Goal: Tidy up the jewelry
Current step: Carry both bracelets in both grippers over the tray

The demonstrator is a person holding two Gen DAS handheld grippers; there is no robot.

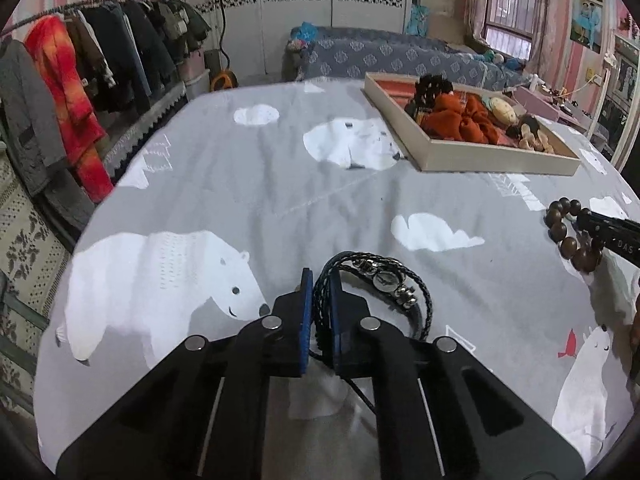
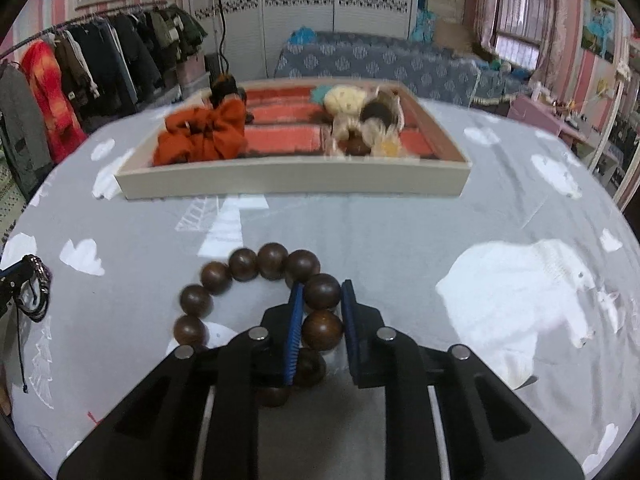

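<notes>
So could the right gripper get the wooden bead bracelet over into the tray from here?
Probably yes. The right gripper is shut on the bead bracelet, and only bare bedspread lies between it and the tray, whose right front section looks free.

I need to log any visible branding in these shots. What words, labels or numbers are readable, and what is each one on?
"DAS": pale letters on the black body of the right gripper, cut off at the frame edge, so the word may be partial.
Dial of the black braided bracelet watch: any markings too small to read.
Wall pictures: no legible text.
Wooden tray and wooden bead bracelet: no writing visible.
</notes>
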